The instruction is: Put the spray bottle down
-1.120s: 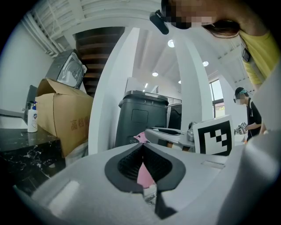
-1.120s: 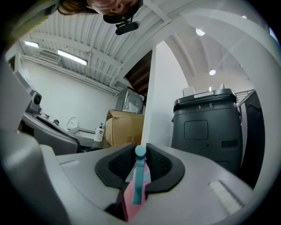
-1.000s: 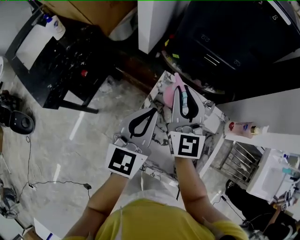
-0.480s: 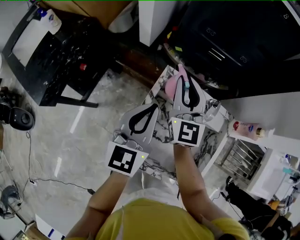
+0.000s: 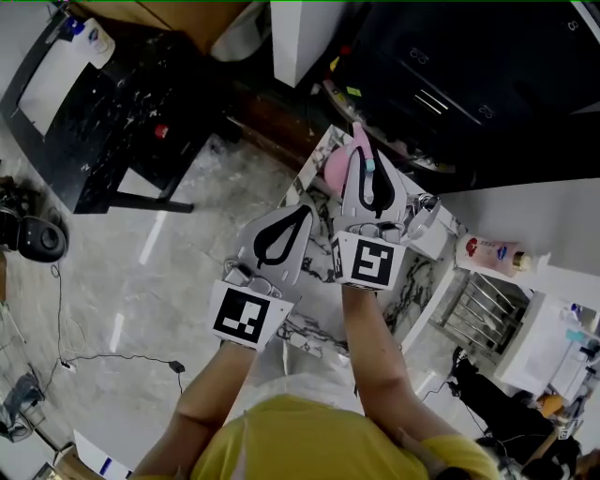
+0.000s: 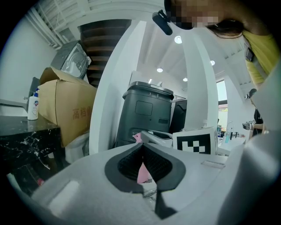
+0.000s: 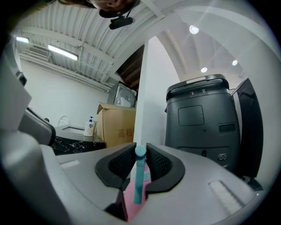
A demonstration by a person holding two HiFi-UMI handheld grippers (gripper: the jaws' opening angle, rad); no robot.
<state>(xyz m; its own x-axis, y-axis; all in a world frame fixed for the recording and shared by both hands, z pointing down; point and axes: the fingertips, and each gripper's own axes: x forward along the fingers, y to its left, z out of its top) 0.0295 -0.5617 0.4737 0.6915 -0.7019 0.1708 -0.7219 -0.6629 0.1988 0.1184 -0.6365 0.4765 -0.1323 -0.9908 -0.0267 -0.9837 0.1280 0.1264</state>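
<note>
A pink spray bottle with a teal trigger hangs over the far end of a small marble-topped table. My right gripper is shut on it. In the right gripper view the teal stem stands pinched between the dark pads, with the pink body below. My left gripper hovers beside it on the left, over the same table, shut and empty. In the left gripper view its pads meet at the tips, and a strip of the pink bottle shows behind them.
A black marble table with a soap bottle stands at the upper left, beside a cardboard box. A white pillar and a dark grey bin stand beyond the small table. A lotion bottle lies on the white counter at right.
Both hands have sunk a little toward the small table. The right one keeps its hold on the bottle, and neither pair of jaws has changed.
</note>
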